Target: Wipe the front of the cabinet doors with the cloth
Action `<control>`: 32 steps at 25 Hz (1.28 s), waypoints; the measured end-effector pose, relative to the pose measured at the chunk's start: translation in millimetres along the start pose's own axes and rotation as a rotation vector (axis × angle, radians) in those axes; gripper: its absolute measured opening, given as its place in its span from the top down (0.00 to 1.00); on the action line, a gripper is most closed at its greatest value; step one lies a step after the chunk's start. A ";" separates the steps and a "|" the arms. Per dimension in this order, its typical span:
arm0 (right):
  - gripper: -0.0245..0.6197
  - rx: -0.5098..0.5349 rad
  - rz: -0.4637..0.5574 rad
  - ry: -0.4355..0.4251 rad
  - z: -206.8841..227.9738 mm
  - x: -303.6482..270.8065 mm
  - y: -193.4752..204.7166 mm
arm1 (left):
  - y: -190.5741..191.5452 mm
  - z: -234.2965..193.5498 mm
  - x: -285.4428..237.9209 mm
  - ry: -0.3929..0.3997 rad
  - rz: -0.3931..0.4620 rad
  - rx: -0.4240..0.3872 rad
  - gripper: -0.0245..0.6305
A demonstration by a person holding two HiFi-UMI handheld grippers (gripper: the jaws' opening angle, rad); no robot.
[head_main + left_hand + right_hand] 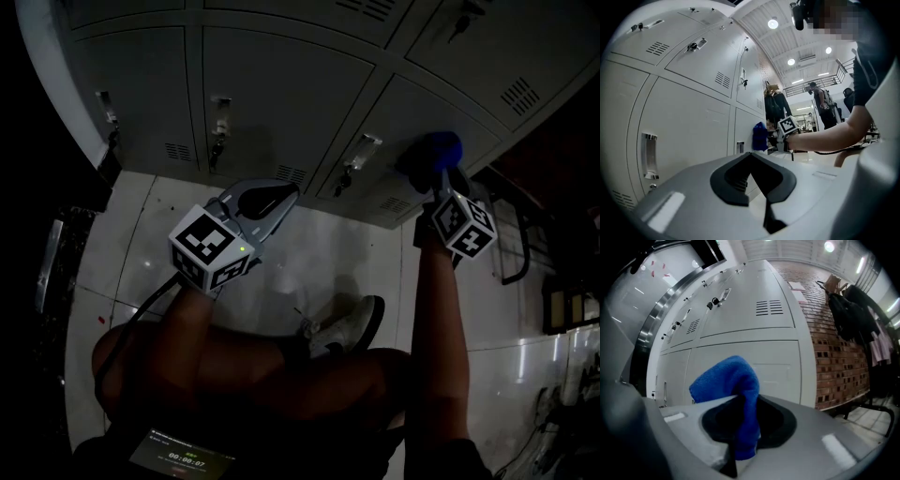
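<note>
Pressure is going onto the grey metal cabinet door (pixel 422 108) as my right gripper (pixel 740 423) is clenching the fluffy blue cloth (pixel 724 378) against its front, while my left gripper (pixel 754 176) is idling closed and empty, clear of the wiping.

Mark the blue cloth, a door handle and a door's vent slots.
blue cloth (pixel 729 378): right gripper view, bunched top above the jaws.
door handle (pixel 649 156): left gripper view, middle of its metal plate.
vent slots (pixel 768 307): right gripper view, centre of the louvres.
</note>
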State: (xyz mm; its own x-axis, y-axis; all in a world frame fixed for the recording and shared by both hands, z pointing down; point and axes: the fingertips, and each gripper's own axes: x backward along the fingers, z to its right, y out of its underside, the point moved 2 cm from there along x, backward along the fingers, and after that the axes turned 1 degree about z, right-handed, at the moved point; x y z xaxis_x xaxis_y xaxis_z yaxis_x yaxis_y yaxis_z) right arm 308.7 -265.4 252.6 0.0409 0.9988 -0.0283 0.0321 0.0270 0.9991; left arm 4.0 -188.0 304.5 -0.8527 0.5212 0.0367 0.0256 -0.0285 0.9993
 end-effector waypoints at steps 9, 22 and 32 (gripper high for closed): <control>0.87 -0.072 -0.022 0.127 62.4 14.4 12.5 | 2.3 0.7 -1.3 0.003 -0.009 -0.001 0.96; 0.87 -0.147 -0.006 0.126 59.2 31.1 13.1 | 3.0 1.1 -1.5 0.002 -0.013 -0.007 0.96; 0.87 -0.091 0.004 -0.098 -55.2 15.3 8.5 | 0.6 1.8 -0.9 0.003 -0.013 -0.013 0.96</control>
State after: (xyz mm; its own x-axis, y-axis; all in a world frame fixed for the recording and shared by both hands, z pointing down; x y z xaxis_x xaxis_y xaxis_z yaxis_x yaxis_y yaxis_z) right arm 254.4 -247.5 262.4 0.1383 0.9901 -0.0229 -0.0589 0.0313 0.9978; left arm 5.8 -186.9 305.1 -0.8546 0.5188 0.0235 0.0078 -0.0324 0.9994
